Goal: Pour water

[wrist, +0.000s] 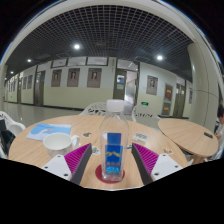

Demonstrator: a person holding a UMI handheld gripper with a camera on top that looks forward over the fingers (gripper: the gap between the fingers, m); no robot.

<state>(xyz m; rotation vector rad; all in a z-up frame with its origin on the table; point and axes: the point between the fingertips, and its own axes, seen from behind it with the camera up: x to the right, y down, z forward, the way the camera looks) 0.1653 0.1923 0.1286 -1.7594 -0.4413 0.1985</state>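
A clear plastic water bottle (pixel 113 145) with a blue label and a pale cap stands upright on a red round coaster (pixel 112 178) on the wooden table (pixel 55 150). It stands between my gripper's (pixel 112 160) two fingers, with a gap at each side. The pink pads (pixel 80 159) flank it left and right. The gripper is open. A white cup (pixel 57 145) sits on the table to the left of the bottle, beyond the left finger.
A blue sheet (pixel 47 130) lies on the table behind the cup. White chairs (pixel 97 108) stand beyond the table. Another round wooden table (pixel 190 136) is to the right. A hall wall with doors and framed pictures is far behind.
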